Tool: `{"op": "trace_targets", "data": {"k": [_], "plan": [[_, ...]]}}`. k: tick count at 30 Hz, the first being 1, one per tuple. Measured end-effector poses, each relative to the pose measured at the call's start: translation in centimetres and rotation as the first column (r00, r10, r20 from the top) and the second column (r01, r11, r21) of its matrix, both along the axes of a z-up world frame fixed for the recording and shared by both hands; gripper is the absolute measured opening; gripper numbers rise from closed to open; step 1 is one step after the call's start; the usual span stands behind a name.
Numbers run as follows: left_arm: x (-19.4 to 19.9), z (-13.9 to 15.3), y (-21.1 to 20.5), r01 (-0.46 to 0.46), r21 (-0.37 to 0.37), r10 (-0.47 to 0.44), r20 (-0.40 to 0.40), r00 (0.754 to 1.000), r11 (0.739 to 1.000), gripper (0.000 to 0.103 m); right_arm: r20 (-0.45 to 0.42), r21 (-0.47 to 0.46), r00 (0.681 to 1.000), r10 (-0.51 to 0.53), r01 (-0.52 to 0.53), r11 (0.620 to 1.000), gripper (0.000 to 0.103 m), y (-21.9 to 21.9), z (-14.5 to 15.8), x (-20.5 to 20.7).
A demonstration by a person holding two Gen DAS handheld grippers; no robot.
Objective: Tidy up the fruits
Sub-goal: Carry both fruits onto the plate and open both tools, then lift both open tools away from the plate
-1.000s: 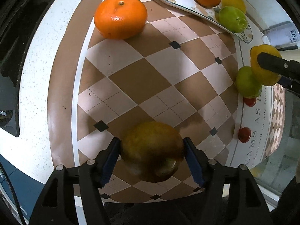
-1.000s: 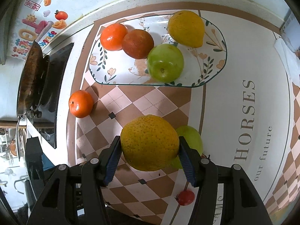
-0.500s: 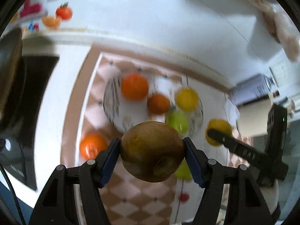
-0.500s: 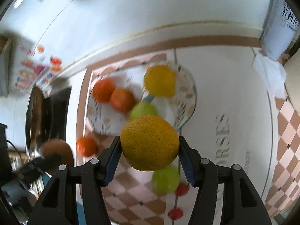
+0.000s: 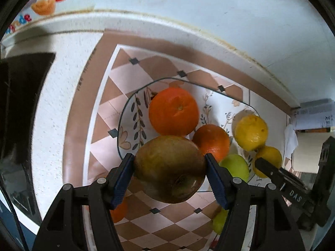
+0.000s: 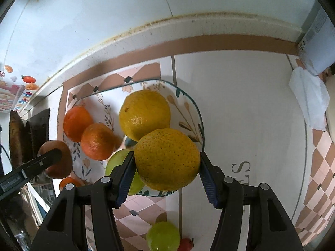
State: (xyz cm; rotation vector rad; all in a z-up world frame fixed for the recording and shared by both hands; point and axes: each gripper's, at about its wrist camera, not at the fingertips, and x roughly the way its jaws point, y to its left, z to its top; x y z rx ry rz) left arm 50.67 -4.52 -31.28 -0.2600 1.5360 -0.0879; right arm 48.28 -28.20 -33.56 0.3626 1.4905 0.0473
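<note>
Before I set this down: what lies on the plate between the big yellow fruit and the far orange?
A smaller orange sits between them, seen in the right wrist view.

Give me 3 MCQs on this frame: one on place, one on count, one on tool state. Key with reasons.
1. Where does the yellow fruit in the right tool sit relative to the plate?
A. Held above its near edge
B. Lying on the stove
C. Resting on the mat far from it

2. How many fruits lie on the plate?
A. Two
B. Four
C. Six

3. What is the left tool doing?
A. Open and empty
B. Shut on the brown fruit
C. Out of view

Key:
1 A, the fruit overlaps the plate's near rim while clamped between the pads.
2 B, two oranges, one yellow, one green.
3 B, both blue pads press its sides.
</note>
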Motion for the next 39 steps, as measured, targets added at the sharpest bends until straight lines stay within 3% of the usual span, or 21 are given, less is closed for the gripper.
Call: {"op": "trace_targets", "data": {"k": [5, 9, 13, 15, 16, 22, 28, 39], "plan": [[0.2, -1.7, -0.1, -0.026, 0.007, 0.026, -0.057, 0.998, 1.000, 0.066, -0.043, 0.018, 0.999, -0.007, 0.007, 1.000, 0.062, -0.3, -1.1, 0.2], [0.0, -2.6, -0.1, -0.035, 0.003, 0.035, -0.089, 0.995, 0.999, 0.066, -0.031, 0.026, 0.999, -0.024, 0.025, 0.999, 0.084, -0.8, -0.8, 0.3], [-0.3, -3.1, 0.0, -0.039, 0.005, 0.039, -0.108, 0.993, 0.999, 0.067, -0.027, 0.003, 1.000, -0.015, 0.016, 1.000, 0.087, -0.8, 0.1, 0.3], [-0.5, -2.8, 0.1, -0.035, -0.003, 0.035, -0.103, 0.994, 0.999, 0.088, -0.025, -0.020, 1.000, -0.006, 0.006, 1.000, 0.093, -0.6, 0.7, -0.1], [-0.4, -2.6, 0.1, -0.033, -0.001, 0.033, -0.097, 0.995, 0.999, 0.090, -0.022, -0.030, 1.000, -0.002, 0.001, 1.000, 0.093, -0.5, 1.0, -0.3], [-1.2, -0.1, 0.3, -0.001, 0.022, 0.002, -0.045, 0.999, 1.000, 0.090, 0.016, -0.086, 1.000, 0.015, -0.013, 0.996, 0.093, 0.5, 3.6, -2.0], [-4.0, 4.1, 0.4, 0.048, 0.141, -0.060, 0.080, 0.995, 0.989, 0.090, 0.104, -0.165, 0.993, 0.052, -0.035, 0.986, 0.093, 2.1, 7.7, -4.4], [-11.2, 12.1, 0.5, 0.070, 0.220, -0.133, 0.288, 0.948, 0.973, 0.090, 0.240, -0.219, 0.970, 0.047, 0.007, 0.976, 0.093, 3.5, 13.8, -11.0]]}}
